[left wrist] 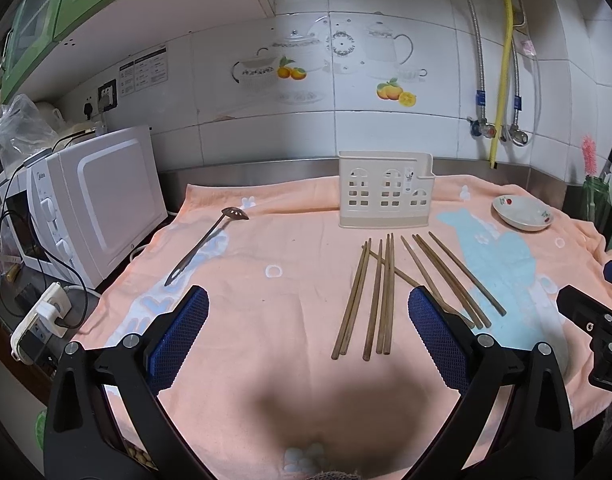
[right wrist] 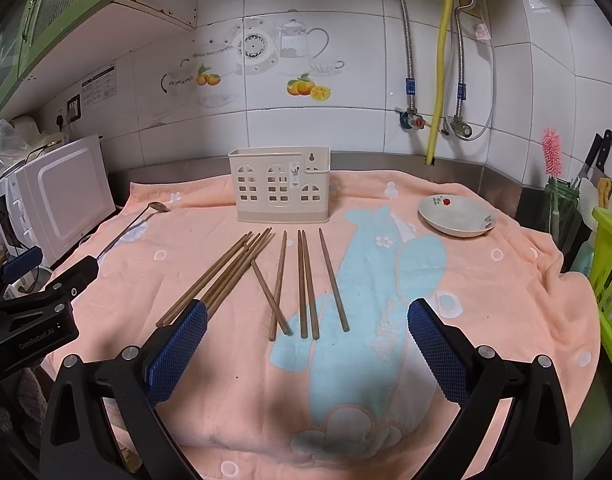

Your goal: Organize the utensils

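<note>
Several brown wooden chopsticks (left wrist: 382, 296) (right wrist: 306, 284) lie loose on a peach towel (left wrist: 290, 344) (right wrist: 486, 296), fanned out in front of a cream utensil holder (left wrist: 384, 190) (right wrist: 280, 190) with window cutouts. A metal slotted spoon (left wrist: 210, 240) (right wrist: 134, 224) rests on the towel's left part. My left gripper (left wrist: 308, 304) is open, hovering above the towel just short of the chopsticks' near ends. My right gripper (right wrist: 308, 316) is open too, over the chopsticks' near ends. Nothing sits between either pair of fingers.
A white dish (left wrist: 522, 213) (right wrist: 458, 216) sits at the towel's right back. A white microwave (left wrist: 94, 200) (right wrist: 54, 196) and a power strip (left wrist: 38, 320) stand left. A green basket (right wrist: 610, 280), a glass jar (right wrist: 562, 208) and a pink brush (right wrist: 552, 156) crowd the right edge.
</note>
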The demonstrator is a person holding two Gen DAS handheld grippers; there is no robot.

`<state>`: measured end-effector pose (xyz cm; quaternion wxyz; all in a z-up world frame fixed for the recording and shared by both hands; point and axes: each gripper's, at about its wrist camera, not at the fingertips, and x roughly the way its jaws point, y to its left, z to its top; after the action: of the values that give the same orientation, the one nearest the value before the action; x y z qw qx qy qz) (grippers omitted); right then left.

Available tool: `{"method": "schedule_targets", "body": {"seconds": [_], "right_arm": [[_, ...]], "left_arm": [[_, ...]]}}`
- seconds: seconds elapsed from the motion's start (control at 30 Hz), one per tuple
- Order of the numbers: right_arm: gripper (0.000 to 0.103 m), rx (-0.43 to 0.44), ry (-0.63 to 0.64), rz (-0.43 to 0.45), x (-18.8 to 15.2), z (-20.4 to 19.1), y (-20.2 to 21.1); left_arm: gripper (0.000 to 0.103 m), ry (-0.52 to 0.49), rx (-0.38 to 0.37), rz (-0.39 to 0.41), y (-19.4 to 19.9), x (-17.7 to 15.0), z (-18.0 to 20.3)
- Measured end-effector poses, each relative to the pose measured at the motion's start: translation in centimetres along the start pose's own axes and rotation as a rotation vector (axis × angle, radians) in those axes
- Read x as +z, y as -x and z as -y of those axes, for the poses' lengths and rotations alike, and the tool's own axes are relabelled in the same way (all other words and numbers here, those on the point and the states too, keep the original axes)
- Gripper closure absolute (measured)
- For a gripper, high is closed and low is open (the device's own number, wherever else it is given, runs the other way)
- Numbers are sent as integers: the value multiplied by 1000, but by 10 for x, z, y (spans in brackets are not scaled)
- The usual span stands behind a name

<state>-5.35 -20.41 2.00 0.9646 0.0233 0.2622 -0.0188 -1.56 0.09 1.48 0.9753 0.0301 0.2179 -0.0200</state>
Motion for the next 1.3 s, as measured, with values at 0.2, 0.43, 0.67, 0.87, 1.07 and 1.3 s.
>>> {"method": "schedule_targets", "body": {"seconds": [0.2,0.43,0.67,0.87,1.07,1.3], "right_arm": [[6,-2,0,1,0,0,0],[6,1,-4,0,0,0,0],[6,1,-6,-1,0,1,0],[6,0,-6,-2,0,1,0],[6,-2,-5,-1,0,1,0],[6,0,-6,-2,0,1,0]], "left_arm": [[5,9,-1,-1,0,1,-2],[5,7,-5,2,0,0,-1],[5,10,-3,2,1,0,-1],[5,12,-3,0,0,0,-2],[5,11,-6,-1,-1,1,-2],[5,8,-9,1,-1,2,-1]]}}
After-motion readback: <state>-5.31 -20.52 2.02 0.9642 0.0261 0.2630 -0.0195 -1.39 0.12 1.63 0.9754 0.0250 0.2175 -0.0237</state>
